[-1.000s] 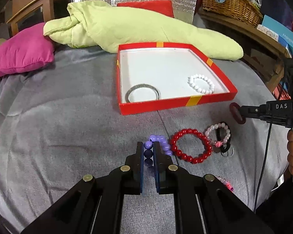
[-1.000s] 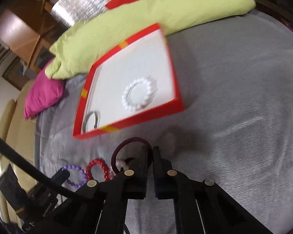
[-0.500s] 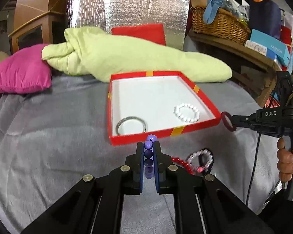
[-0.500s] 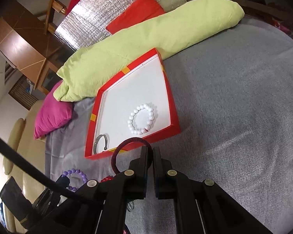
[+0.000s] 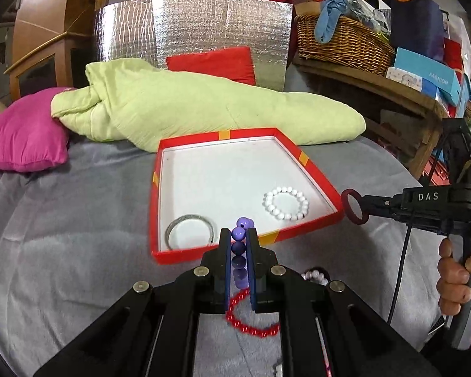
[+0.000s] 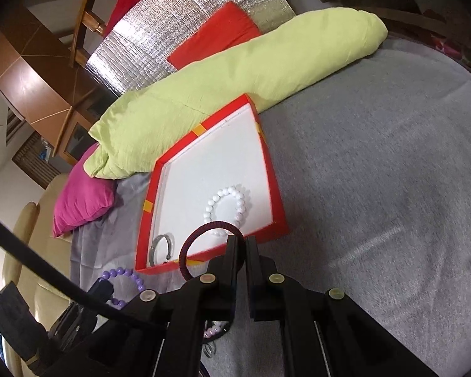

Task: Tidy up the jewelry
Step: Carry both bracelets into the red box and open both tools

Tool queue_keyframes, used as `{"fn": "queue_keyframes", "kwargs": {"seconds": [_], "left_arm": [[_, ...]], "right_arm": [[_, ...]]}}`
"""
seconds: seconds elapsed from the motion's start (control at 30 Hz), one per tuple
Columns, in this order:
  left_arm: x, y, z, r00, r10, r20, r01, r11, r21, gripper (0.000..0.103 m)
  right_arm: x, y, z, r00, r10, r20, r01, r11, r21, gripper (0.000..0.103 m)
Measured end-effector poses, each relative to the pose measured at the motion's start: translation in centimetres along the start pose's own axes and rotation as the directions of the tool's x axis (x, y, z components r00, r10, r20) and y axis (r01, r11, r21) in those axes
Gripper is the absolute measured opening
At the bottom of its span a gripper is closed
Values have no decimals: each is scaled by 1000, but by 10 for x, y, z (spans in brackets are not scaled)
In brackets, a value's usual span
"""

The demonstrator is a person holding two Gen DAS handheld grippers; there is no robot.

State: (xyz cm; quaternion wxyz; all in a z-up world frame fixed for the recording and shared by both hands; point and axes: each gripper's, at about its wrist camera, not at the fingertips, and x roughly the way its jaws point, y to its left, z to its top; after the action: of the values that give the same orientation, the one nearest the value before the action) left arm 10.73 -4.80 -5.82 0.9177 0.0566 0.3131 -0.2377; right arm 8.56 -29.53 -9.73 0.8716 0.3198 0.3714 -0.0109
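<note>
My left gripper (image 5: 238,239) is shut on a purple bead bracelet (image 5: 239,245) and holds it above the grey cloth, just in front of the red box's near wall (image 5: 295,234). The box holds a white bead bracelet (image 5: 285,203) and a silver bangle (image 5: 190,231). My right gripper (image 6: 241,241) is shut on a dark red hair ring (image 6: 201,245), near the box's right corner; it also shows in the left wrist view (image 5: 354,206). A red bead bracelet (image 5: 251,317) and a pink bead bracelet (image 5: 314,275) lie on the cloth under my left gripper.
A light green blanket (image 5: 188,110) and a magenta pillow (image 5: 22,132) lie behind the box. A wooden shelf with a wicker basket (image 5: 339,39) stands at the right. Grey cloth (image 6: 376,172) spreads to the right of the box.
My left gripper has lifted the purple bracelet off the cloth and carried it toward the box. My right gripper has brought the dark red ring closer to the box.
</note>
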Motion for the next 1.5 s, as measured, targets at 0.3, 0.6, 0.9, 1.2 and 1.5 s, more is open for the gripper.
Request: {"fn": "queue_keyframes", "kwargs": {"seconds": [0.3, 0.6, 0.9, 1.2, 1.5], "left_arm": [[32, -6, 27, 1000, -12, 9, 12, 1000, 1, 10], [74, -2, 41, 999, -16, -31, 16, 1000, 4, 10], [104, -1, 48, 998, -1, -65, 3, 1000, 28, 10], [119, -8, 51, 996, 1, -89, 5, 998, 68, 10], [123, -12, 49, 994, 41, -100, -32, 995, 92, 10]], "right_arm": [[15, 21, 23, 996, -27, 81, 31, 998, -57, 6], [58, 35, 54, 994, -55, 94, 61, 996, -71, 6], [104, 30, 78, 995, -83, 46, 84, 996, -22, 6], [130, 31, 86, 994, -103, 19, 103, 995, -13, 6], [138, 25, 89, 995, -98, 8, 98, 995, 13, 9]]}}
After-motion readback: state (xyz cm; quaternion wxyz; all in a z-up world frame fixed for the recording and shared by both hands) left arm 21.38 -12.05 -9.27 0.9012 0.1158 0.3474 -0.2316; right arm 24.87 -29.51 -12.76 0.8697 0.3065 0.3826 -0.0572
